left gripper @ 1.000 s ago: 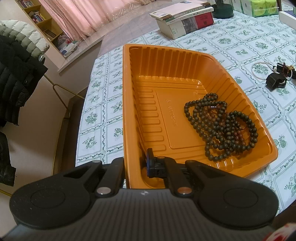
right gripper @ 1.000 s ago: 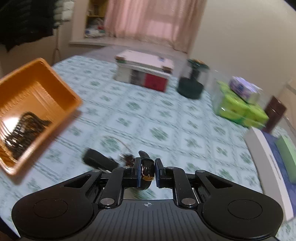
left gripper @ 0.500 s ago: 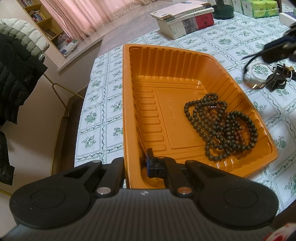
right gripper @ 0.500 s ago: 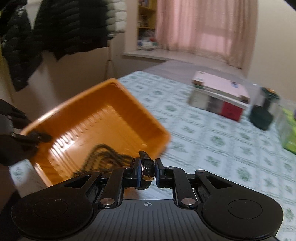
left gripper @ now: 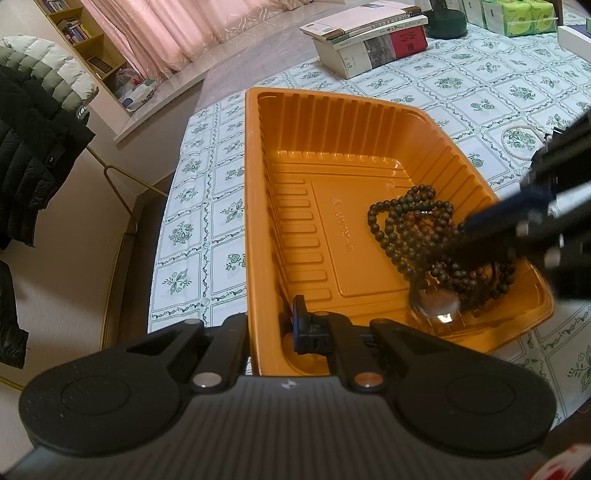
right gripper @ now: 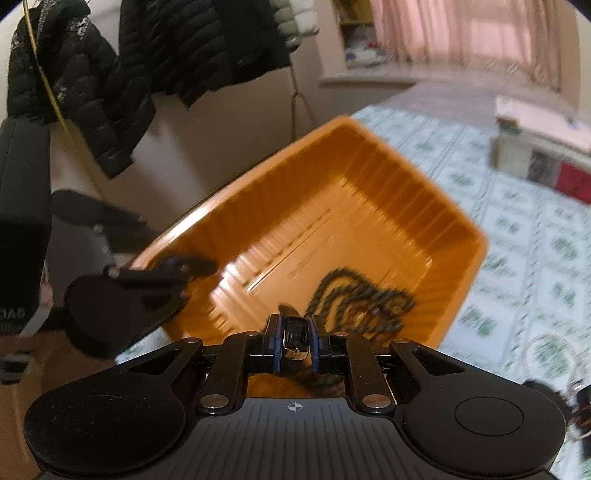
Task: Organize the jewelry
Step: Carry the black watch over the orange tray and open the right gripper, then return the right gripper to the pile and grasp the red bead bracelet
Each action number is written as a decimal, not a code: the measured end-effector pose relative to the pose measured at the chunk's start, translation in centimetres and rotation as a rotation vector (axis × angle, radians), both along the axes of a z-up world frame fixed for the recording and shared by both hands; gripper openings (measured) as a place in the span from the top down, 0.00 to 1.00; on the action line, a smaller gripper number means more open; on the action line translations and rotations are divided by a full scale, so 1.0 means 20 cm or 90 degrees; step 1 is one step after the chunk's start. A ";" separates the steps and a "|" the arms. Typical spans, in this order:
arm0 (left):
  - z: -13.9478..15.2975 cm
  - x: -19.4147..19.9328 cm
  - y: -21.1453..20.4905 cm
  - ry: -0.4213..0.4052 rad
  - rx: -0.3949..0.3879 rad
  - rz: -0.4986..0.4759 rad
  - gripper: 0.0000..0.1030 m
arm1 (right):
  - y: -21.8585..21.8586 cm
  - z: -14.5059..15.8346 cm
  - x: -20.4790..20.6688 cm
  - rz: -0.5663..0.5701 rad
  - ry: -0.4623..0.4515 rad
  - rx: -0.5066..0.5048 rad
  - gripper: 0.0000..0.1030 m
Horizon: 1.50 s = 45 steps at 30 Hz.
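Note:
An orange plastic tray [left gripper: 332,129] lies on the flowered tablecloth and holds a heap of dark bead strings [left gripper: 406,225]. My left gripper [left gripper: 273,332] is shut on the tray's near wall, one finger inside and one outside. Blurred, my right gripper [left gripper: 476,240] reaches in from the right over the beads. In the right wrist view the right gripper [right gripper: 295,338] is shut on a black strap with a metal part, apparently a watch [right gripper: 294,336]. A round glassy piece [left gripper: 437,308] hangs under it above the tray floor. The left gripper [right gripper: 192,266] shows at the tray's [right gripper: 369,155] left corner.
A pearl bracelet [left gripper: 517,142] and more small jewelry [right gripper: 581,406] lie on the cloth right of the tray. Stacked books [left gripper: 369,40] and green tissue packs [left gripper: 524,14] stand at the far side. Dark jackets [right gripper: 110,74] hang past the table's left edge.
My right gripper swung left from the loose jewelry on the cloth to above the tray, carrying the black strap. The left gripper and the tray stayed put.

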<state>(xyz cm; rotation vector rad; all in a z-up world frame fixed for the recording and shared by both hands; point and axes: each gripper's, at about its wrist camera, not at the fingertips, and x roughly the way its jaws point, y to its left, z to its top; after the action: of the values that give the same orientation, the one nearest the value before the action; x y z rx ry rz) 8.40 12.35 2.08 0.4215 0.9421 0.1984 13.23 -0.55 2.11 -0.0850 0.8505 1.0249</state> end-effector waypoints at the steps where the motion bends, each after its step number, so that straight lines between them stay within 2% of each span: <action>1: 0.00 0.00 0.00 0.002 0.000 0.000 0.95 | -0.01 -0.02 0.00 0.001 0.007 -0.003 0.86; 4: 0.00 0.00 0.00 0.002 -0.001 0.001 0.95 | -0.05 -0.04 0.00 -0.014 0.010 -0.006 0.85; 9: 0.00 0.00 0.00 0.001 -0.001 0.000 0.95 | -0.22 -0.03 0.04 -0.094 0.000 0.002 0.61; 14: 0.00 0.00 0.00 0.001 -0.001 0.000 0.95 | -0.47 -0.10 0.04 -0.182 -0.020 -0.035 0.57; 23: 0.00 -0.01 0.00 0.000 0.001 0.000 0.95 | -0.97 -0.27 0.01 -0.360 0.007 -0.097 0.55; 27: 0.00 -0.01 0.00 0.001 0.002 0.001 0.95 | -1.12 -0.28 0.02 -0.403 0.002 -0.104 0.55; 33: 0.00 -0.01 0.00 0.002 0.003 0.000 0.95 | -1.18 -0.25 0.07 -0.417 -0.015 -0.103 0.55; 45: 0.00 -0.01 0.00 0.003 0.003 0.001 0.95 | -1.05 -0.28 0.28 -0.336 -0.097 -0.147 0.55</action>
<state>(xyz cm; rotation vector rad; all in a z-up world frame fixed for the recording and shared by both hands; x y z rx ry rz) 8.18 12.45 2.10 0.4264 0.9473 0.2007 18.88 -21.55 -3.46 -0.1237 0.7917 0.4184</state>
